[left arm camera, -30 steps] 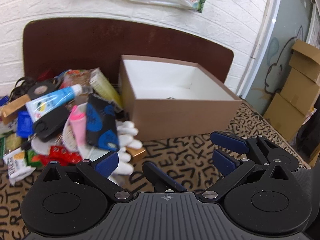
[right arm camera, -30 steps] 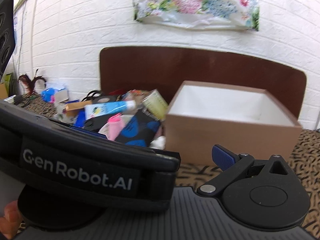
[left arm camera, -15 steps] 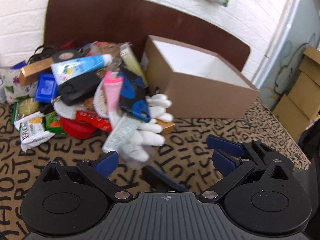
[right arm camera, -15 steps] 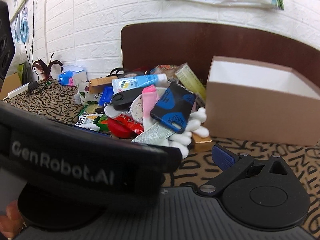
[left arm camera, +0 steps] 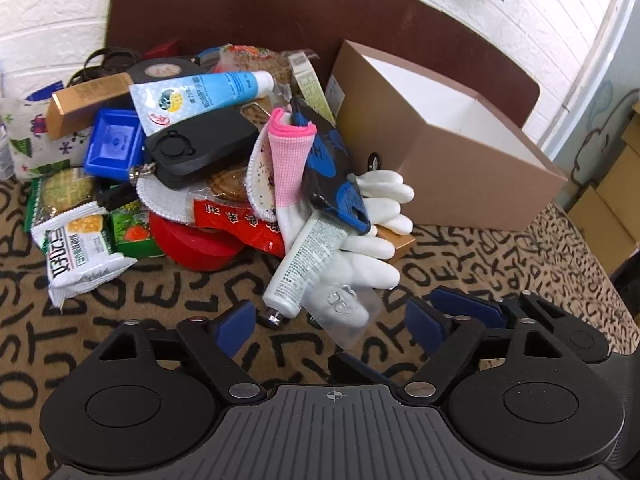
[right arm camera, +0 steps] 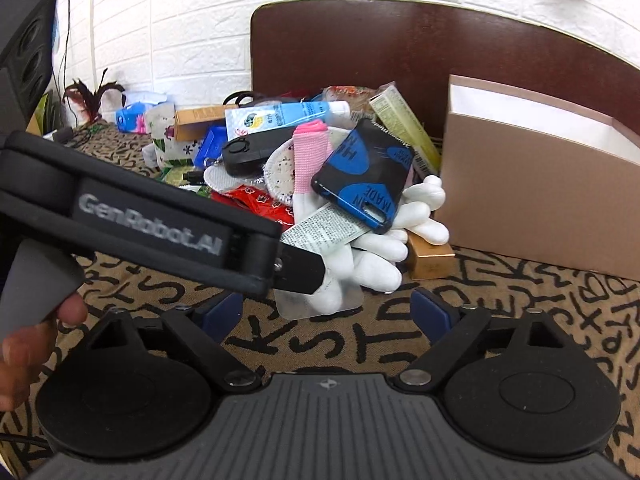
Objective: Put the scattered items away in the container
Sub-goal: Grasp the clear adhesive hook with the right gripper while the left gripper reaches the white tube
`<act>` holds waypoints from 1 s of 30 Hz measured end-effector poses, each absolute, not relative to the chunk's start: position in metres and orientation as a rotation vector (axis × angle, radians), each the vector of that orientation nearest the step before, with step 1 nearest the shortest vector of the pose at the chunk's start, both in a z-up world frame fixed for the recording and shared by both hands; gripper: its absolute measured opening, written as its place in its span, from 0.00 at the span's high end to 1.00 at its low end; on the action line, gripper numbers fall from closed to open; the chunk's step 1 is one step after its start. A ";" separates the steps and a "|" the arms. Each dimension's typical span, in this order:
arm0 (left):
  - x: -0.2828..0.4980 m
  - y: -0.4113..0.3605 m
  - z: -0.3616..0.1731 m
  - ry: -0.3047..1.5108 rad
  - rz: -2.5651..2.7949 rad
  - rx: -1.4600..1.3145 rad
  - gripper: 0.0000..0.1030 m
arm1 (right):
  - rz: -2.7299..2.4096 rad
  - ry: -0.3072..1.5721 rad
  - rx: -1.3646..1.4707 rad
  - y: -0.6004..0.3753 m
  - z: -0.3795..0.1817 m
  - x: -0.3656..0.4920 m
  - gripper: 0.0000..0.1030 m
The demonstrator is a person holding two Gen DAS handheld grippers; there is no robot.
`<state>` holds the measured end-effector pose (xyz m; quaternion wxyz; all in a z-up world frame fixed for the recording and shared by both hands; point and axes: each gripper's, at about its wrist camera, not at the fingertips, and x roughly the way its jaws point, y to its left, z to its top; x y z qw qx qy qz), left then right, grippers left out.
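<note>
Matt cardboard box (left arm camera: 452,160), glossy plastic tube (left arm camera: 208,94), soft patterned cloth (left arm camera: 180,296).

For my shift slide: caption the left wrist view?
Open left claw nears white tube and white glove beside the brown box.

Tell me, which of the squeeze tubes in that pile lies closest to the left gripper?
The white tube with small black print, its cap end pointing at the open left gripper. The blue and white tube lies atop the pile, farther back.
</note>
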<state>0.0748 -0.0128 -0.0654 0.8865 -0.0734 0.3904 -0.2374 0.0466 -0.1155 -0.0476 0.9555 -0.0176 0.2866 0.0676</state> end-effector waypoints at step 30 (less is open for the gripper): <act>0.094 -0.019 -0.078 0.902 -0.497 -0.124 0.71 | 0.206 0.623 -0.057 -0.117 -0.053 0.060 0.45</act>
